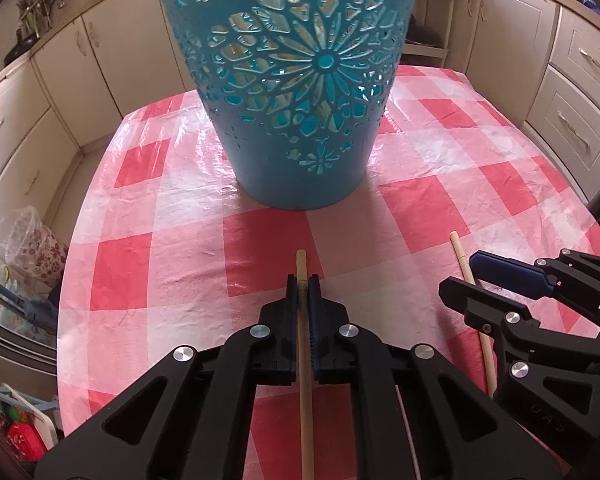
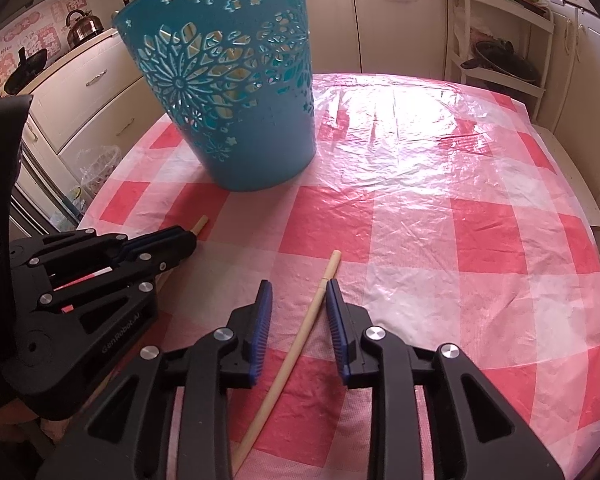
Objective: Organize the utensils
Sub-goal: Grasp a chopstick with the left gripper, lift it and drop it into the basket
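- My left gripper [image 1: 303,280] is clamped on one wooden chopstick [image 1: 305,360], its tip poking out ahead toward the blue basket [image 1: 300,92].
- My right gripper [image 2: 298,304] has its jaws apart, straddling a second chopstick [image 2: 296,356] that lies on the table [image 2: 440,240] near its front edge, close against the right-hand pad [image 2: 334,312].
- The basket stands toward the table's far left side.
- To do this well, I judge I should centre the stick between the pads, close squarely, then lift both sticks clear over the basket's rim.
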`<state>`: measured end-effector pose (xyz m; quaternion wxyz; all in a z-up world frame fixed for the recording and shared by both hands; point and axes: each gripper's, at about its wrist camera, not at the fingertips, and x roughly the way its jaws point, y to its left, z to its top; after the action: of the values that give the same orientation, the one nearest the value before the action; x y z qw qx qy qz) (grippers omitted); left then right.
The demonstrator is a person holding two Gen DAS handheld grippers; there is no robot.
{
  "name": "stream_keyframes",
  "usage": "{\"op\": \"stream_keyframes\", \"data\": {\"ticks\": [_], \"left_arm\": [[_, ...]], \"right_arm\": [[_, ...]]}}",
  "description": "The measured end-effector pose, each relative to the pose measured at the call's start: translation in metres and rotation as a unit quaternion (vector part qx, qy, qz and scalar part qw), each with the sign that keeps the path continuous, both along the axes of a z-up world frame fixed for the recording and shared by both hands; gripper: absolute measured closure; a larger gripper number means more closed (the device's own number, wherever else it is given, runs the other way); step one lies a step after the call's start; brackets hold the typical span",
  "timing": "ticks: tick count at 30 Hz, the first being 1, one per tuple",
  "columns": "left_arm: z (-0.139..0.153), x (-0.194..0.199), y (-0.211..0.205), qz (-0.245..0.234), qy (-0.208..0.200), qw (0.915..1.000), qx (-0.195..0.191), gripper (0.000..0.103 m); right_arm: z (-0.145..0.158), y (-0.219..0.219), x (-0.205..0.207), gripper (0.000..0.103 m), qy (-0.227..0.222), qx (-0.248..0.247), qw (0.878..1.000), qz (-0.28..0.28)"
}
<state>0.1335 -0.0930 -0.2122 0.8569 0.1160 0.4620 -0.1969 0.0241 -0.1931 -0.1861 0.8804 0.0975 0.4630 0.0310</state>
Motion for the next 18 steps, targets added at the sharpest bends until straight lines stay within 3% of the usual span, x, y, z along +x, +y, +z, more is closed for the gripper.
{"op": "stream_keyframes", "data": {"ticks": [3, 8, 13, 18], "left_arm": [[0.012, 0.004, 0.02, 0.018, 0.027, 0.9982, -0.05, 0.098], [0.059, 0.0, 0.053, 0.035, 0.01, 0.9917, -0.123, 0.098], [0.122, -0.01, 0.074, 0.033, -0.044, 0.9803, -0.19, 0.098], [0.186, -0.011, 0.065, 0.015, -0.125, 0.9616, -0.244, 0.098]], "right_arm": [[-0.001, 0.0, 0.0, 0.074, -0.001, -0.001, 1.0, 0.001], [-0.001, 0.001, -0.001, 0.073, -0.002, -0.003, 1.0, 0.002], [-0.002, 0.001, -0.002, 0.071, -0.004, -0.004, 1.0, 0.003], [-0.001, 0.001, -0.002, 0.07, -0.005, -0.003, 1.0, 0.003]]}}
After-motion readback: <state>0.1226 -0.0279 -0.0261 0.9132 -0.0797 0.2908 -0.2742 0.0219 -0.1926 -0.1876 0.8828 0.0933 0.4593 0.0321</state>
